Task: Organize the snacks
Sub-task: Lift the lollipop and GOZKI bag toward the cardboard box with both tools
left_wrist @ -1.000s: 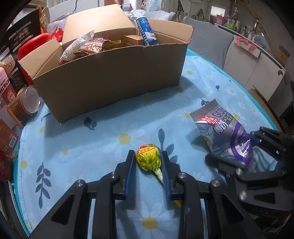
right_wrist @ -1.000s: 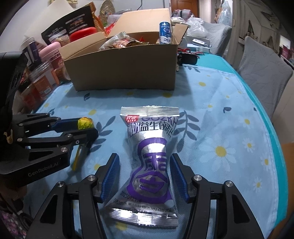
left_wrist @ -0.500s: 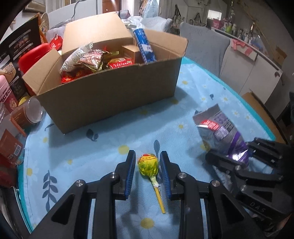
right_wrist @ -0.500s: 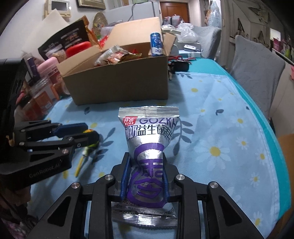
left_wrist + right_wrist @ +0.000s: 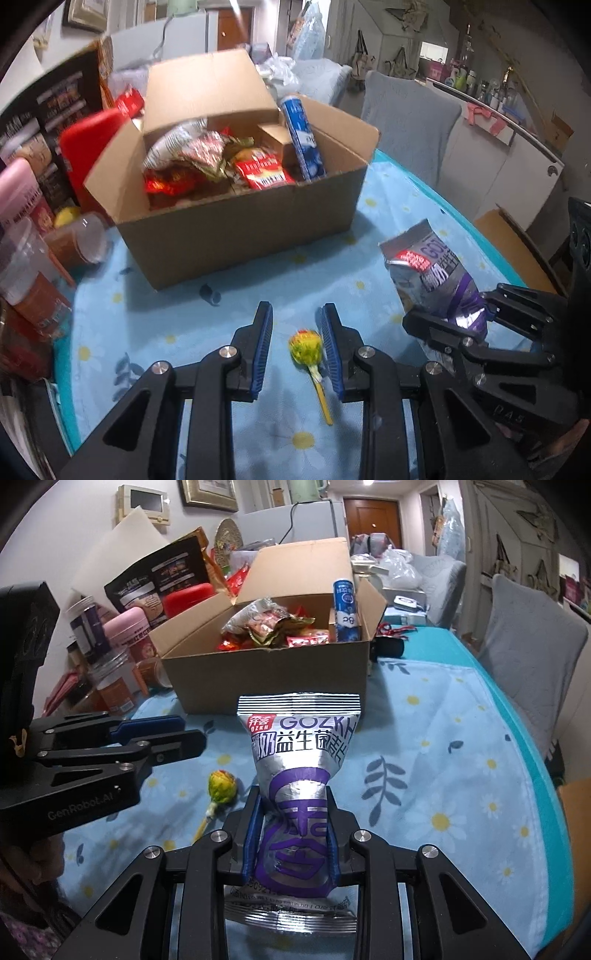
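Note:
A yellow lollipop [image 5: 304, 347] [image 5: 221, 784] lies on the blue flowered tablecloth [image 5: 166, 314], its stick pointing toward me. My left gripper [image 5: 297, 314] [image 5: 188, 734] hovers above it, shut with only a narrow gap between the blue pads and nothing gripped. My right gripper [image 5: 293, 801] [image 5: 452, 306] is shut on the waist of a silver and purple snack bag [image 5: 299, 746] [image 5: 432, 273], held upright off the cloth. Behind them stands an open cardboard box [image 5: 240, 236] [image 5: 266, 679] holding several snack packets and a blue tube [image 5: 303, 136].
Jars and tubs [image 5: 29, 258] [image 5: 110, 679] crowd the table's left side beside the box. A red container [image 5: 88, 147] stands behind the box's left flap. A grey chair [image 5: 406, 122] [image 5: 528, 657] is past the table's right edge.
The right gripper closed on the snack bag and lifted it. The left gripper rose, and the lollipop that sat between its pads stayed on the cloth. Both views now look into the box.

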### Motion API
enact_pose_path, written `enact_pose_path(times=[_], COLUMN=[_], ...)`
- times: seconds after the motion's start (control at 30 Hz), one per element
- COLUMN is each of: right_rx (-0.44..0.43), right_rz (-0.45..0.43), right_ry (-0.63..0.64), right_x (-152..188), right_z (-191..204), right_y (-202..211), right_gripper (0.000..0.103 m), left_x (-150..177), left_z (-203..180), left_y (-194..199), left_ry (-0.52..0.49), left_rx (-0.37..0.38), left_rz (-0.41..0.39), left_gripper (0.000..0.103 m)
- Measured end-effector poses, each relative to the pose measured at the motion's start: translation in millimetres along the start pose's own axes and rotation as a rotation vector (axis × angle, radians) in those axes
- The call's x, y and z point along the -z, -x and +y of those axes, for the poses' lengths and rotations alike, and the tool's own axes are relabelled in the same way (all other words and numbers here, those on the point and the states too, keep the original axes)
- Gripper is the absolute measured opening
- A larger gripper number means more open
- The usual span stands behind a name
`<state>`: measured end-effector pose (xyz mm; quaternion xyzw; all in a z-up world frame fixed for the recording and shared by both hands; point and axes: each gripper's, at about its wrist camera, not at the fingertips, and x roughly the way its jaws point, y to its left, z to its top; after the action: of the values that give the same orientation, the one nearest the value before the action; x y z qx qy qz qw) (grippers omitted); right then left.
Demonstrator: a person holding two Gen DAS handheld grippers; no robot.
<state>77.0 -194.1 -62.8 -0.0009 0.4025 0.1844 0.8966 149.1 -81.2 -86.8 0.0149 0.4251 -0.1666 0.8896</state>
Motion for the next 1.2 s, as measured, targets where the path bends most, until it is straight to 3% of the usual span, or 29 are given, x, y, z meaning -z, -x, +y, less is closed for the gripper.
enact_pose_path(times=[0.27, 0.43, 0.6, 0.83, 1.1, 1.2], right_rx=[0.0, 0.008, 0.01, -0.004, -0.04, -0.05], right_rz=[0.047, 0.062, 0.07, 0.08, 0.037, 0.016], right_ry=[-0.033, -0.052, -0.062, -0.059, -0.021, 0.004], right_x=[11.2, 15.0, 16.8, 15.3, -1.4, -13.1], right_z=[-6.0, -11.1, -15.0, -13.8, -4.7, 1.4], right_y=[-6.7, -9.7, -11.6, -15.9, -9.5, -6.3], right_gripper=[0.029, 0.029, 0.029, 0.029, 0.029, 0.029], left_x=[11.5, 15.9, 17.3, 15.1, -3.4, -13.0], left_z=[2.1, 4.5, 4.4, 6.5, 1.5, -2.0], left_y=[-24.2, -50.3, -53.8, -46.8, 0.2, 12.0], left_ry=[0.04, 0.063, 0.046, 0.051, 0.024, 0.002], left_rx=[0.059, 0.047, 0.021, 0.042, 0.075, 0.055], left_rz=[0.071, 0.16, 0.123, 0.124, 0.027, -0.009], left_gripper=[0.027, 0.027, 0.027, 0.025, 0.025, 0.025])
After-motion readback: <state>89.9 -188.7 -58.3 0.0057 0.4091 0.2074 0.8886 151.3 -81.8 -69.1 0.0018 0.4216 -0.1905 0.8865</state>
